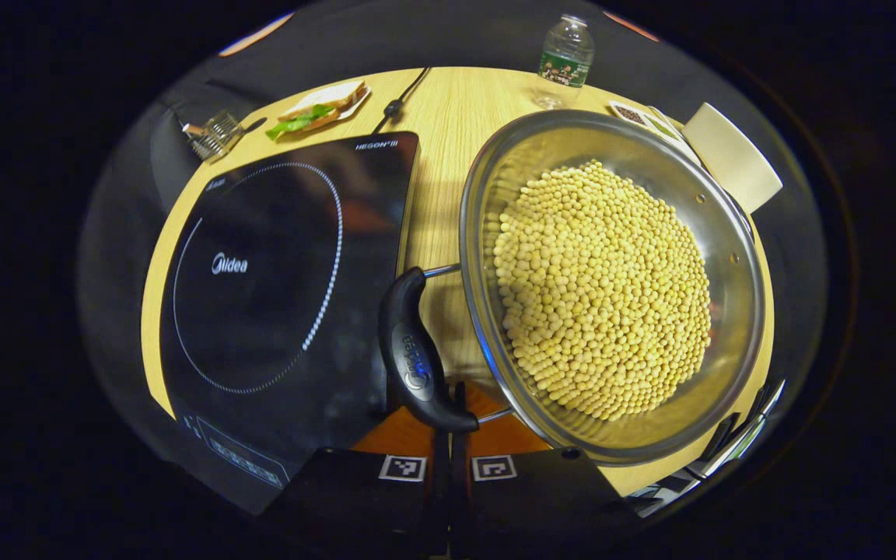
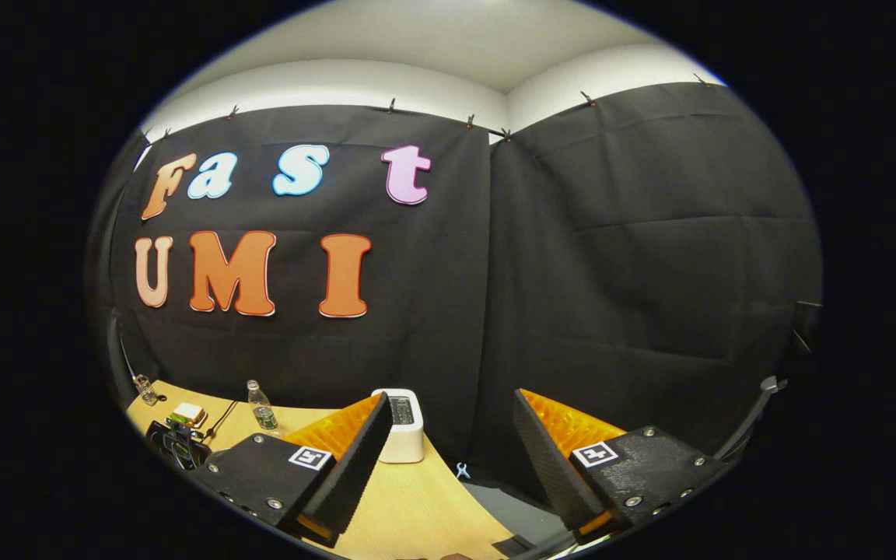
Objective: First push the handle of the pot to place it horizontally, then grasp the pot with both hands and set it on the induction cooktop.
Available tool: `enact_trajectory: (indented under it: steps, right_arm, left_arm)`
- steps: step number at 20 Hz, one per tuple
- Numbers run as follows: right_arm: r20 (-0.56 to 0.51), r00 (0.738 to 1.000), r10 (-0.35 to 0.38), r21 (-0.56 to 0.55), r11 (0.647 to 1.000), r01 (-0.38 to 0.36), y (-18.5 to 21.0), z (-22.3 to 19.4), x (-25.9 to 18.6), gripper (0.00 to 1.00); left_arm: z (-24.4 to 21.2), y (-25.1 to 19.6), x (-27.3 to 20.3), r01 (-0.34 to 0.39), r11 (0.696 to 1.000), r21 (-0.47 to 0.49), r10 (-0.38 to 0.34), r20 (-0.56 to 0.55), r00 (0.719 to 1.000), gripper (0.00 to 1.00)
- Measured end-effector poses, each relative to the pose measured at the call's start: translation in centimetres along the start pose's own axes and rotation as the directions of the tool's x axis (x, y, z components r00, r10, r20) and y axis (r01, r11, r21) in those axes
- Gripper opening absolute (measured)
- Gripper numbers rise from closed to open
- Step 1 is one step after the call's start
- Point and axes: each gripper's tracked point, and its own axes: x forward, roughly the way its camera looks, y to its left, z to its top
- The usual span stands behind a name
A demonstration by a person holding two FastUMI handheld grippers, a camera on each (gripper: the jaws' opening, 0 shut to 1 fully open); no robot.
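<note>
A steel pot (image 1: 728, 257) heaped with yellow beans (image 1: 603, 288) stands on the wooden table (image 1: 448, 140), to the right of the black induction cooktop (image 1: 261, 295). Its black side handle (image 1: 413, 354) runs along the rim facing the cooktop, on two metal rods. My left gripper (image 1: 449, 443) is shut, its fingertips right at the handle's near end, touching or almost touching it. My right gripper (image 2: 452, 398) is held up facing the booth wall, open, with nothing between its fingers.
A sandwich on a plate (image 1: 320, 109), a wire utensil (image 1: 215, 136), the cooktop's cable (image 1: 401, 101), a water bottle (image 1: 565, 58), a small seasoning tray (image 1: 635, 115) and a white box (image 1: 732, 155) line the far table edge. A white appliance (image 2: 401, 426) sits by the wall.
</note>
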Motion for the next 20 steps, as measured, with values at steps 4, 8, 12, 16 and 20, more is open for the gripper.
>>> enact_trajectory:
  steps: [4,8,12,16,20]
  right_arm:
    - [-0.020,0.999,-0.032,0.000,0.999,0.032,0.1,-0.6,-0.7,0.97]
    - [-0.049,0.998,-0.051,-0.008,0.999,0.050,0.7,-1.5,-1.1,0.97]
    - [-0.066,0.997,-0.050,-0.021,0.999,0.049,1.8,-1.7,-0.9,0.97]
    - [-0.091,0.996,-0.019,-0.024,1.000,0.016,4.0,-2.5,0.2,0.97]
    - [-0.132,0.990,0.041,-0.034,0.998,-0.046,7.4,-4.2,1.8,0.97]
  left_arm:
    - [2.4,1.3,-1.5,0.045,0.997,0.057,-0.048,0.043,0.998,0.08]
    - [4.3,2.9,-2.6,0.055,0.993,0.103,-0.065,0.097,0.993,0.08]
    - [5.5,3.7,-2.3,0.044,0.992,0.114,-0.061,0.144,0.988,0.08]
    - [6.6,4.2,-2.4,0.093,0.994,0.061,-0.102,0.165,0.981,0.08]
    - [7.5,5.7,-3.8,0.115,0.992,0.053,-0.124,0.218,0.968,0.09]
